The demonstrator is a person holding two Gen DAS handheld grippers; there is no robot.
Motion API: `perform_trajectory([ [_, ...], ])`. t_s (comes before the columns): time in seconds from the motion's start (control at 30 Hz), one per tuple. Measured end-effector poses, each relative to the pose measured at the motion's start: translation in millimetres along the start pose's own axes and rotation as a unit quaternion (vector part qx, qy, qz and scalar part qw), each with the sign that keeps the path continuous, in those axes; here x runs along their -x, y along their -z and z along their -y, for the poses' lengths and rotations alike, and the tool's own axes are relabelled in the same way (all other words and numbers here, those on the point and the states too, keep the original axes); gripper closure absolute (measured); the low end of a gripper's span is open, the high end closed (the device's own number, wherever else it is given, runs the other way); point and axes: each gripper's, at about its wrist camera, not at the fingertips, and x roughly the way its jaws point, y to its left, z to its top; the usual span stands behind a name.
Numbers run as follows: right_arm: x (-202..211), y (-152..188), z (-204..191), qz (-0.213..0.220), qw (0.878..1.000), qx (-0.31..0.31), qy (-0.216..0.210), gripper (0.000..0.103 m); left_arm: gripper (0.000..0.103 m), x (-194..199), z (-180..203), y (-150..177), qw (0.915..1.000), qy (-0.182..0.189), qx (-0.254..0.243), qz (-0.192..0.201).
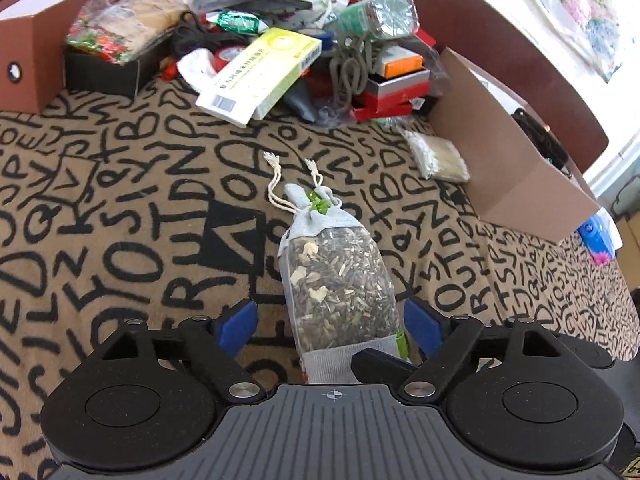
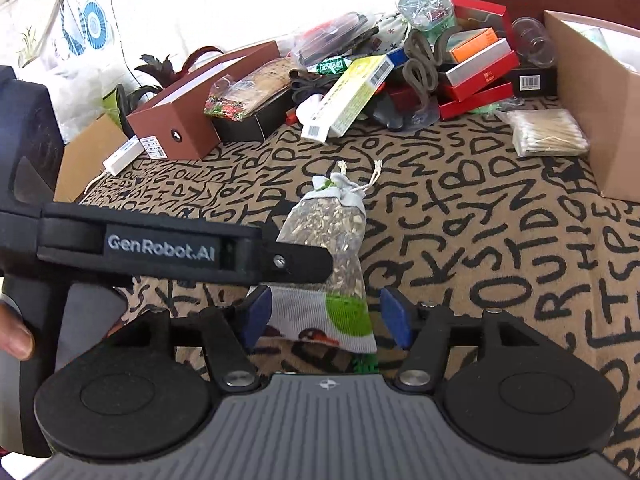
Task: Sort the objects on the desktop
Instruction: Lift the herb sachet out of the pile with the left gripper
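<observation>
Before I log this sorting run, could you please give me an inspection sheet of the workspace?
Surface: letter-print cloth.
Job's things: herb sachet lying flat, drawstrings loose.
Clutter: pile at the back with a yellow-green box; cotton swab pack beside the cardboard box.
Grippers: left gripper open, sachet between its fingers; right gripper open around the sachet's end.
Cables: dark cord in the pile.
Surroundings: brown shoebox.

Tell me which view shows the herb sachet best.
The left wrist view: the herb sachet lies nearly whole there, drawstrings to grey bottom band, only its near end hidden behind the rig. In the right wrist view its middle is crossed by the left gripper's black arm, though the printed bottom shows.
</observation>
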Motion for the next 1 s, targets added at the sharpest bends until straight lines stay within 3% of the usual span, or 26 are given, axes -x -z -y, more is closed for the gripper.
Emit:
perform_trajectory([
  [0.13,-6,-3,1,-0.004,1.0,-0.002,-0.007,0.038,0.021,-8,-1,-2,0.9998,0.008,0.002,-0.016],
  [0.4,-15,-7,2,-0.009,1.0,-0.008,-0.01,0.036,0.022,-15,-1,-8,0.9996,0.014,0.002,-0.023],
  [0.53,-18,-8,3,-0.011,1.0,-0.011,-0.012,0.036,0.027,-19,0,-10,0.9992,0.024,-0.003,-0.031],
  [0.73,-24,-11,4,-0.014,1.0,-0.013,-0.016,0.036,0.024,-21,-3,-9,0.9991,0.028,0.008,-0.032],
  [0.87,-28,-12,3,-0.019,1.0,-0.012,-0.017,0.036,0.031,-23,-4,-10,0.9987,0.033,0.008,-0.039],
  [1.0,-31,-12,5,-0.021,0.999,-0.02,-0.025,0.038,0.025,-23,-4,-10,0.9987,0.032,0.011,-0.037],
])
